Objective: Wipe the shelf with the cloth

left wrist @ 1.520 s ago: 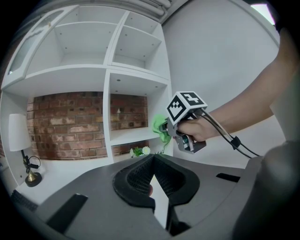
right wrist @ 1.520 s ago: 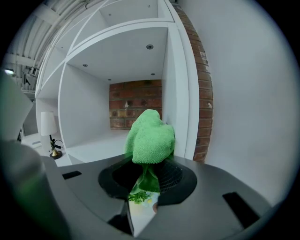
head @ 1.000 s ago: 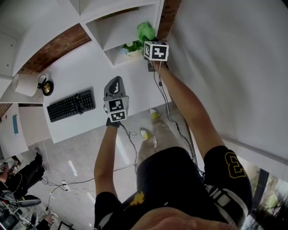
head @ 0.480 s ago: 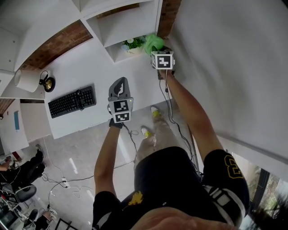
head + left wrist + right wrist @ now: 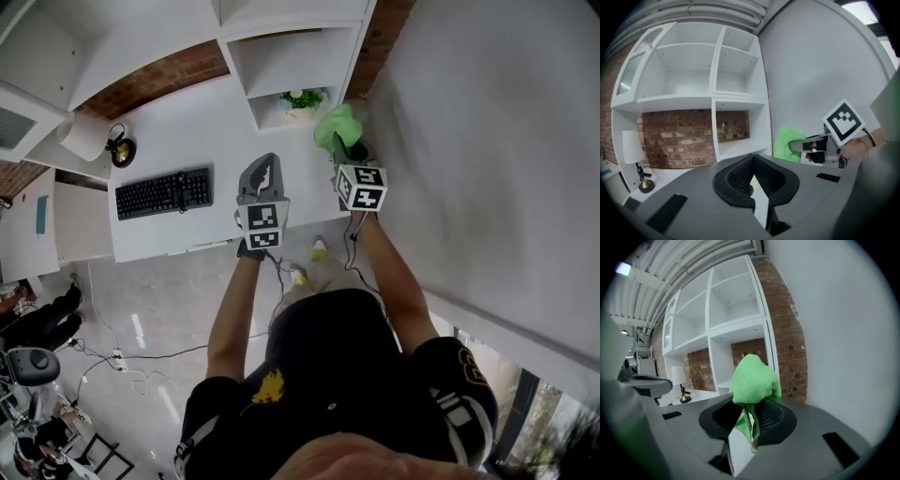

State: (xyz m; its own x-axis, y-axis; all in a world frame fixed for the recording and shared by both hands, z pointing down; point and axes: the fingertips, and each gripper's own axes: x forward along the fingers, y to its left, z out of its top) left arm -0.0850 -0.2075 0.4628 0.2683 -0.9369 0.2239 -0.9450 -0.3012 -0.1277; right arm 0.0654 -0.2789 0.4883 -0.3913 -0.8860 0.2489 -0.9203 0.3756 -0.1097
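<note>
Left gripper: the left gripper (image 5: pixel 264 169) is held up over the front edge of the desk (image 5: pixel 202 136); its jaws are pressed together with nothing between them, pointing toward the shelf unit.
Right gripper: the right gripper (image 5: pixel 349 147) is raised to the right of the left one, its jaws pinching a bunched fold of the cloth (image 5: pixel 752 378).
Cloth: bright green and crumpled, it bulges above the right jaws, with a thin tail hanging down between them. It is in the air near the right side panel of the shelf (image 5: pixel 693 98), in front of the white wall (image 5: pixel 487 141). No view shows it touching a shelf board.
Shelf: a white unit of open compartments stands on the desk against a brick wall (image 5: pixel 679 138). The upper compartments look bare.
Plant: a small green plant (image 5: pixel 302 97) with pale flowers sits in the lowest right compartment, just left of the cloth in the head view.
Desk: a white top carrying a black keyboard (image 5: pixel 164 193) at its left part and a small lamp (image 5: pixel 120 150) with a white shade behind it.
Gap between grippers: the two are near each other but apart.
</note>
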